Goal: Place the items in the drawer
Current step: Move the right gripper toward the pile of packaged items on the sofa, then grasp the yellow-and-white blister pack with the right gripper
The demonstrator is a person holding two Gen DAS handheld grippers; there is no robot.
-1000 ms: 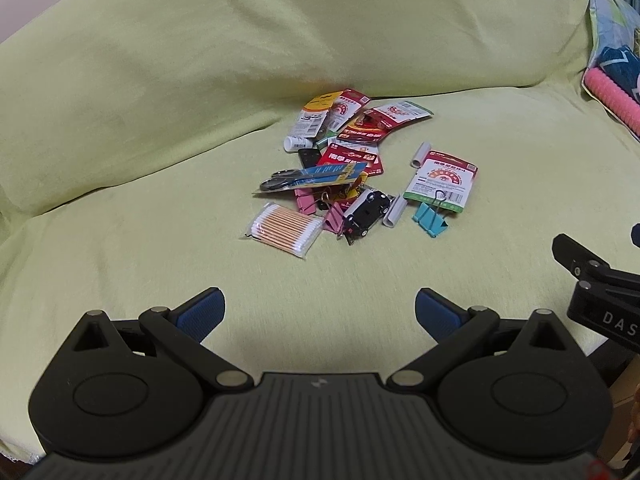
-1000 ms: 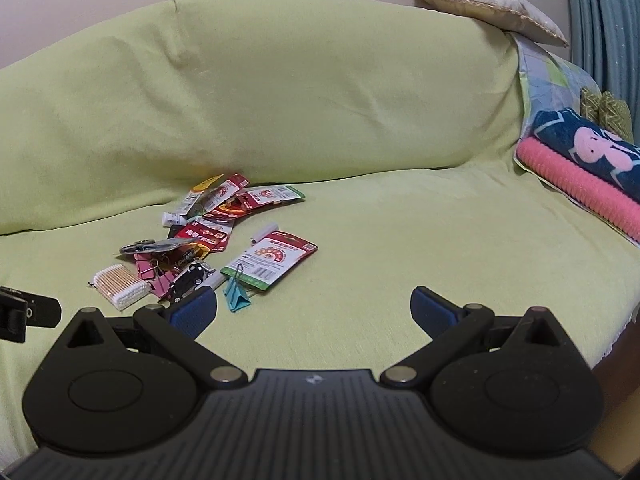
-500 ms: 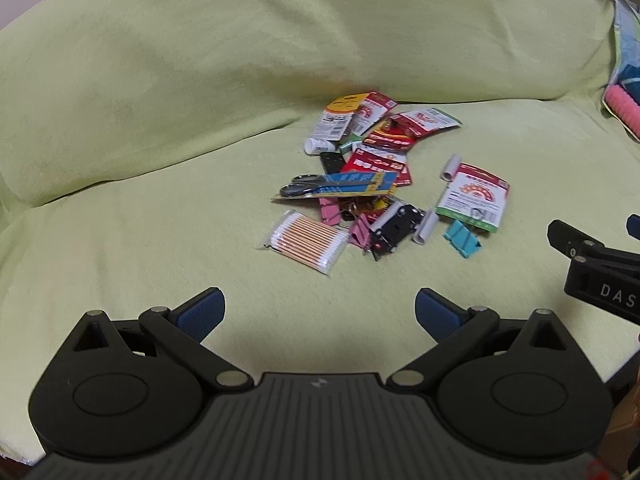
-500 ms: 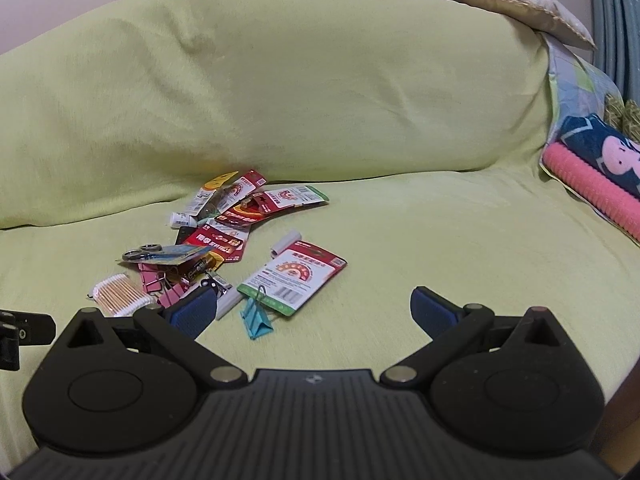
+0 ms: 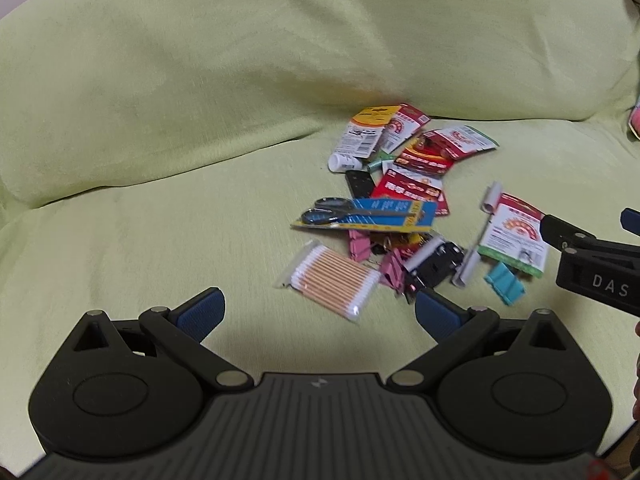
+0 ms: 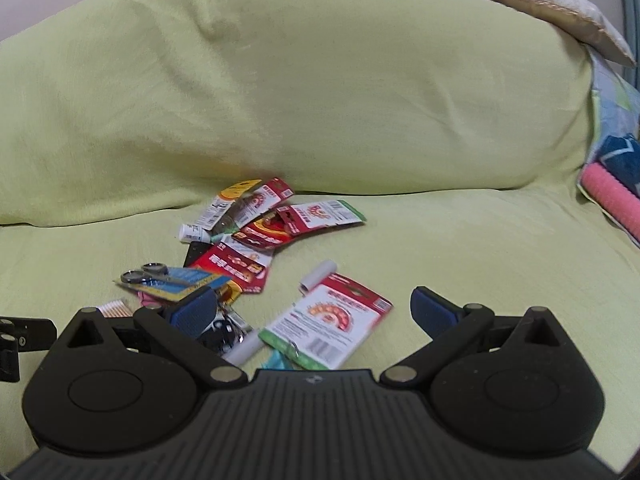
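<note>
Matt cloth sofa cover (image 5: 160, 208) — glossy packets (image 5: 424, 156)

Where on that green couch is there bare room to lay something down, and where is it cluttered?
The seat is bare left of the cotton swabs, and again between the red-and-green packet and the pink roll at the couch's right end. The crowded part is mid-seat: scissors card, sachets, binder clips, overlapping. Both open grippers, left and right, hover nearby.

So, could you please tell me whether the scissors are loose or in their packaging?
In packaging: the scissors lie flat against their blue backing card.
</note>
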